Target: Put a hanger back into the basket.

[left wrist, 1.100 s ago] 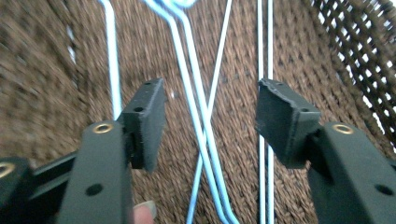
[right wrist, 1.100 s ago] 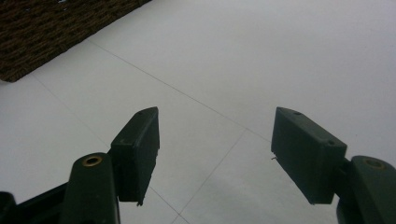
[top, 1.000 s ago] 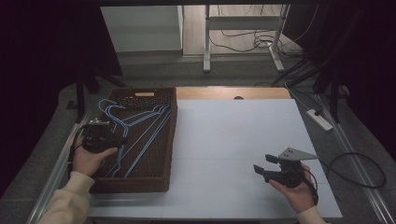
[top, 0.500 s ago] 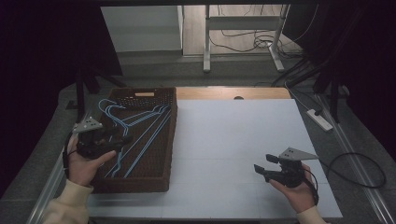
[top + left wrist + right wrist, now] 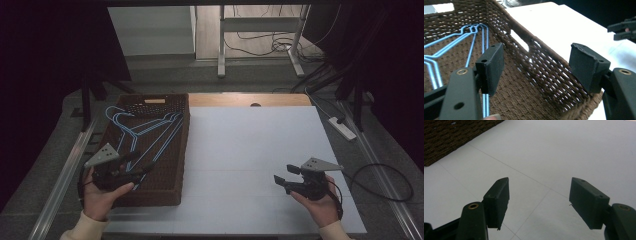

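A brown woven basket (image 5: 175,187) stands on the left of the white table and holds several light blue wire hangers (image 5: 145,131). My left gripper (image 5: 135,162) hovers open over the basket's near left part, above the hangers' lower ends. In the left gripper view its jaws stand wide apart with nothing between them, the basket wall (image 5: 541,67) and the hangers (image 5: 471,37) beyond. My right gripper (image 5: 283,177) is held open low over the table's near right, its jaws pointing left. The right gripper view has bare white table (image 5: 554,152) between the jaws.
The white table top (image 5: 255,145) stretches from the basket to the right. A wooden strip (image 5: 250,99) runs along its far edge. A power strip (image 5: 342,128) and cables lie on the floor at the right. A desk frame (image 5: 260,30) stands behind.
My left gripper has moved toward the near end of the basket and a little right, and its jaws now point into the basket. The right gripper has stayed where it was.
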Demonstrator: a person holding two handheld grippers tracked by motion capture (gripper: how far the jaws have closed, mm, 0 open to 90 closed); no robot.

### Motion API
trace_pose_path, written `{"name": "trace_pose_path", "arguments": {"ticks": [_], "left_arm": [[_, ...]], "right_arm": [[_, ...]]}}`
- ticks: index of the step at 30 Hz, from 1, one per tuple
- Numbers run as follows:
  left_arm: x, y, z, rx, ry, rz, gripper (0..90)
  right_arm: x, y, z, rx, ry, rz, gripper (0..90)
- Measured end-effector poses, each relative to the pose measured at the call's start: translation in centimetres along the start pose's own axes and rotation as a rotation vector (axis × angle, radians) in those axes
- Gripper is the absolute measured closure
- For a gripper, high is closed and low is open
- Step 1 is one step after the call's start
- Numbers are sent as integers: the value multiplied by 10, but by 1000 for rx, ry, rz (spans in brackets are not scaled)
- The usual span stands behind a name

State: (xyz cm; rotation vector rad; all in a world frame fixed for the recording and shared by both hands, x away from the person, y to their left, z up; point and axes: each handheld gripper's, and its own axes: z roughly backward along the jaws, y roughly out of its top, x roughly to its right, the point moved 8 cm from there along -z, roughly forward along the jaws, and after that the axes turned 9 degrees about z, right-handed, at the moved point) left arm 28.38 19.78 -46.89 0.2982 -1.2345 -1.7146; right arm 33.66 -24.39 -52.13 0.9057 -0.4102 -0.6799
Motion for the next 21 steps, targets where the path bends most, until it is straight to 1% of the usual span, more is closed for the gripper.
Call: {"name": "trace_pose_path", "arguments": {"ticks": [3, 4, 5, 6, 7, 8, 14, 21], "left_arm": [[5, -5, -2, 10, -9, -13, 290], [9, -8, -3, 18, -14, -25, 290], [9, -8, -3, 18, -14, -25, 290], [12, -10, -4, 22, -12, -38, 290], [12, -10, -4, 22, -12, -38, 290], [15, -12, -6, 14, -15, -46, 288], [15, -16, -10, 13, -18, -36, 289], [17, -16, -11, 15, -16, -42, 289]], "right_arm": [[1, 0, 1, 2, -2, -1, 334], [2, 0, 1, 2, -2, -1, 334], [2, 0, 1, 2, -4, -3, 334], [2, 0, 1, 2, -4, -3, 334], [2, -1, 1, 2, -5, -2, 334], [3, -1, 1, 2, -6, -2, 334], [4, -2, 2, 2, -10, -3, 334], [7, -2, 3, 2, -16, -7, 334]]}}
